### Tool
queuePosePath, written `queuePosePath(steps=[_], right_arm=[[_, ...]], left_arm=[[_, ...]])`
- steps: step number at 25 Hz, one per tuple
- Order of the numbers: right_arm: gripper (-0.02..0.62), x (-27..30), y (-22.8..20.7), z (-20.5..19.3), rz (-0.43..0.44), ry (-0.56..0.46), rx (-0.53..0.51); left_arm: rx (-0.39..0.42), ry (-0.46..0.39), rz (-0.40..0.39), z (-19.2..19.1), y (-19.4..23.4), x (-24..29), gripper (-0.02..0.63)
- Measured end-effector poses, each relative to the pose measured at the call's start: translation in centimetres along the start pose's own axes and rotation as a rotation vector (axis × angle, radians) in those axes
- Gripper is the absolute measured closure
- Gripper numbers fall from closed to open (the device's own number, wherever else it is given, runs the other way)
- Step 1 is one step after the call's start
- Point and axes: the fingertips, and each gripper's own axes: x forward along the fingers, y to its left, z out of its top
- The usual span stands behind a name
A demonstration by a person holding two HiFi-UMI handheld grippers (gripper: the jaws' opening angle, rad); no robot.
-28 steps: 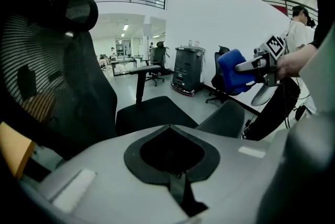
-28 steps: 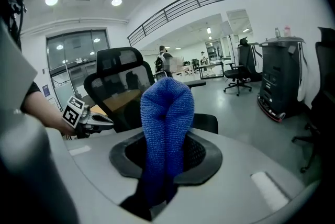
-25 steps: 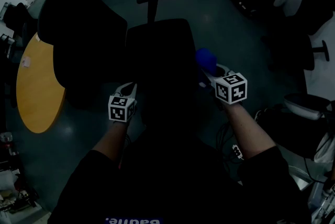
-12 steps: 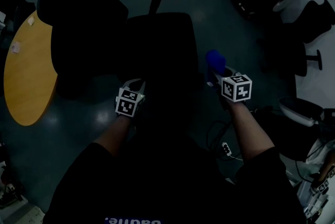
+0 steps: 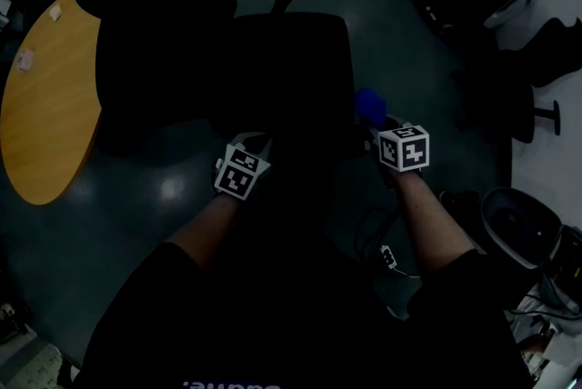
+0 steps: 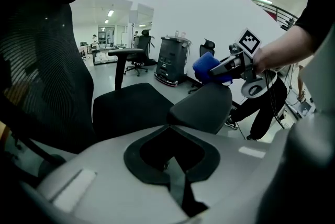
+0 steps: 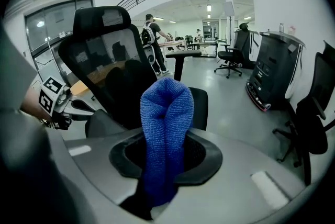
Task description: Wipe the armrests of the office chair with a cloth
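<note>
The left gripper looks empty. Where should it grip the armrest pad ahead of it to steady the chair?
Probably the armrest pad's near rim, with the left gripper coming in level from its own side. The pad is broad and flat with a thin rounded edge, so the jaws would span its thickness, not its width. That leaves the far end to the blue cloth.

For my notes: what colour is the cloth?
Blue cloth, clearest in the right gripper view.

Centre: office chair (image 5: pixel 286 69); cloth (image 5: pixel 369 105) at its right; table (image 5: pixel 45 96) far left.
</note>
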Motion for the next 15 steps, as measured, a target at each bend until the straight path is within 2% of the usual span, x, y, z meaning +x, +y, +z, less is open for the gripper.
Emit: queuePosePath(steps=[11,15], right_arm=[[0.485,0.3,1.5,0.8,-0.051,0.011,-0.01],[0.483,0.7,2.8,1.4,-0.046,0.006,-0.039]], left_arm=[[0.013,-0.026,-0.026,0.2,-0.1,-0.2,0.591],[0.01,-0.033,-0.036,0.2,0.0,-0.4,0.591]])
